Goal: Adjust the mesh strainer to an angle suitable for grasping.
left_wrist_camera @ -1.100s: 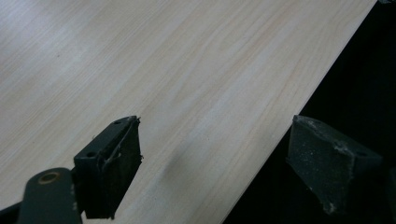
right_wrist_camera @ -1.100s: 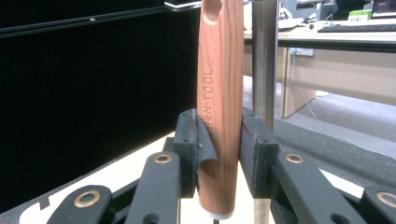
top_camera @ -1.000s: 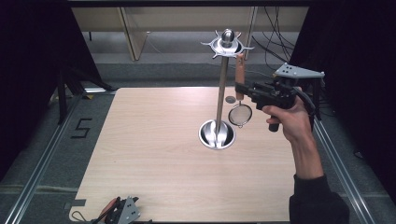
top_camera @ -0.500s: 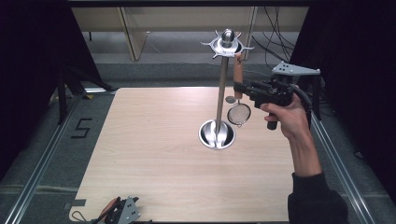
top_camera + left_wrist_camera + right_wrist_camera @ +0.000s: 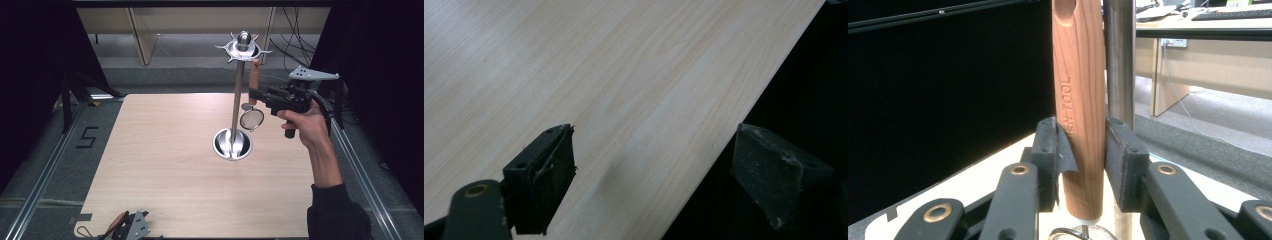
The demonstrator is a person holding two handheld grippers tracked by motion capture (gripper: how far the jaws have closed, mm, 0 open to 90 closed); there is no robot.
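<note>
The right gripper (image 5: 256, 95) is clamping a strainer (image 5: 252, 119) by its wooden handle (image 5: 1079, 110), upright beside the stand (image 5: 237, 95), apparently bringing it to a top hook; next, align the handle's hole. The left gripper (image 5: 131, 226) is lying open at the table (image 5: 165, 165) edge.

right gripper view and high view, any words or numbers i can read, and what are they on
"TOOL": the end of a longer word burned into the wooden handle, running lengthwise; its start is hidden behind the pad of the right gripper.
"5": black mark on the grey floor left of the table.
Nothing else is legible.
</note>
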